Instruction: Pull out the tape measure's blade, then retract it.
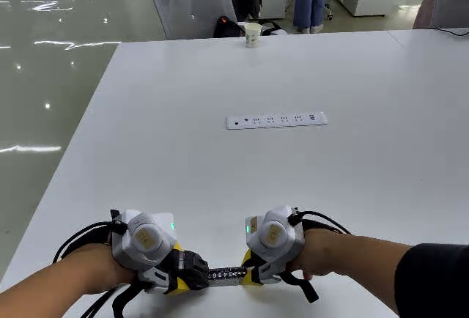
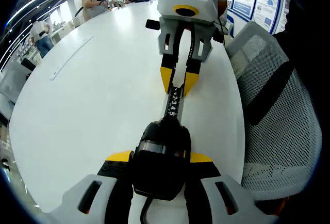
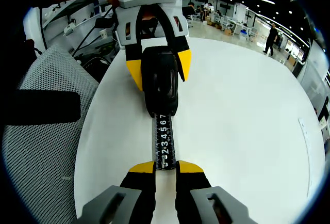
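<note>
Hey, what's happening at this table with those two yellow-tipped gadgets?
A person holds a gripper in each hand at the near edge of a white table. The left gripper has its jaws closed around the body of a black tape measure, while the right gripper pinches the end of the blade. A short stretch of numbered blade is pulled out between them. A power strip and a paper cup sit farther back.
</note>
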